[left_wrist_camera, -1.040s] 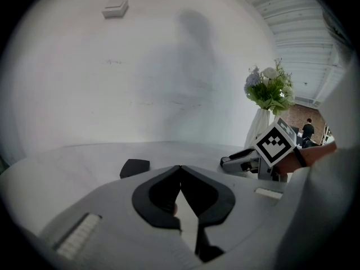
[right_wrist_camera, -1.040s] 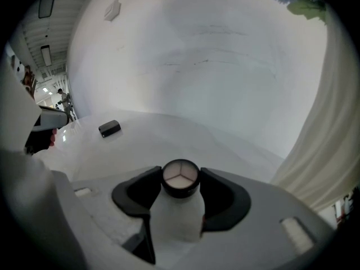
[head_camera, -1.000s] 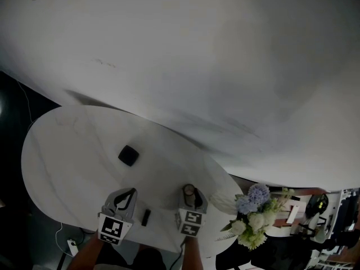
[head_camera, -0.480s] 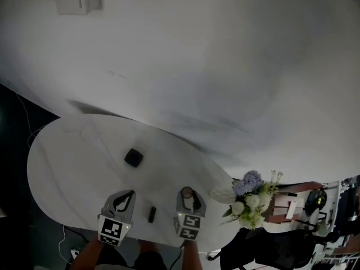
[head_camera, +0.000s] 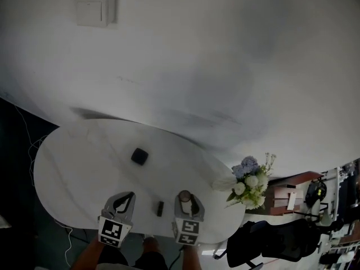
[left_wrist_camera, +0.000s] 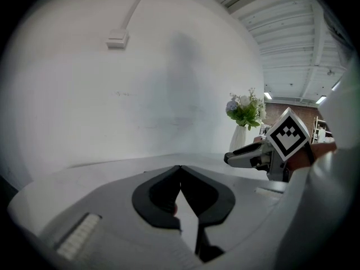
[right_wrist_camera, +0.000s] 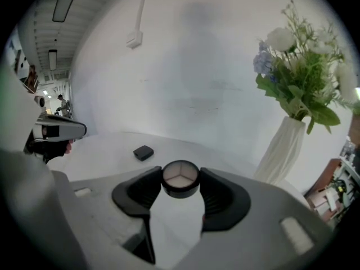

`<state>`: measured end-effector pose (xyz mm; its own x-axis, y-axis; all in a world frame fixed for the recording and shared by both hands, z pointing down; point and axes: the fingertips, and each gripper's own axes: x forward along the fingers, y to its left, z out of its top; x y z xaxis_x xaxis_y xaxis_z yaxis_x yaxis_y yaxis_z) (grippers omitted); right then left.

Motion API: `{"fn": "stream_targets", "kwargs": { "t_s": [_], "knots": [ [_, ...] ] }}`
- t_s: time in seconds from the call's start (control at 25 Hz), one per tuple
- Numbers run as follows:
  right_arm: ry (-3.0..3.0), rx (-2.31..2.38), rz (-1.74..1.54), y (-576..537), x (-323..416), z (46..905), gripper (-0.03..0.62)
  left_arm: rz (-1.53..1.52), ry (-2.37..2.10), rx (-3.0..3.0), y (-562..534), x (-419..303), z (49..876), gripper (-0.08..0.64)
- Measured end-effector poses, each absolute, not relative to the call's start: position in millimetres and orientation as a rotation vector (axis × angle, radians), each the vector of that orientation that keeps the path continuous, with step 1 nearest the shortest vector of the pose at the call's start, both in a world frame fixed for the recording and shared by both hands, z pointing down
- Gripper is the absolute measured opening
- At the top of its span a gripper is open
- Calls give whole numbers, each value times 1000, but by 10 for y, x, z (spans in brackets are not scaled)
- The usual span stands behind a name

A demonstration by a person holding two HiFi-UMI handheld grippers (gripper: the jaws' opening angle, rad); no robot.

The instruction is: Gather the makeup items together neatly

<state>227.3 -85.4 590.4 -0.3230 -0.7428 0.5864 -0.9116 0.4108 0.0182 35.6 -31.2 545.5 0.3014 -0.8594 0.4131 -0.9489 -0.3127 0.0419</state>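
My right gripper [right_wrist_camera: 180, 183] is shut on a small round pot [right_wrist_camera: 180, 177] with a black rim and a pale three-part top, held above the white oval table [head_camera: 79, 156]. In the head view the pot [head_camera: 184, 196] sits at this gripper's tips. A black square compact [head_camera: 140, 156] lies mid-table, also seen as a small dark compact [right_wrist_camera: 143, 152] ahead of the pot. A short black stick-shaped item [head_camera: 160, 208] lies between the grippers near the front edge. My left gripper [left_wrist_camera: 180, 167] is shut with nothing in it, its tips touching; it hovers left of the stick.
A white vase of blue and white flowers [head_camera: 247, 179] stands at the table's right end, close to the right gripper's side as the vase [right_wrist_camera: 287, 151]. A white wall with a switch box [head_camera: 97, 7] rises behind. A dark office chair [head_camera: 270, 242] sits beyond the right edge.
Both grippers have risen above the table, the right one carrying the round pot. The head view has tilted up, showing more wall; the compact and the stick have not moved on the table.
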Motion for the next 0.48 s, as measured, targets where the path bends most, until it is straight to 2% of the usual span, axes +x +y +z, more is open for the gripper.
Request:
{"fn": "stream_targets", "kwargs": {
  "t_s": [0.48],
  "knots": [
    [-2186,1357,402,-271,1687,5880,216,469,-1607,2328,72,48,5434,9]
  ]
}}
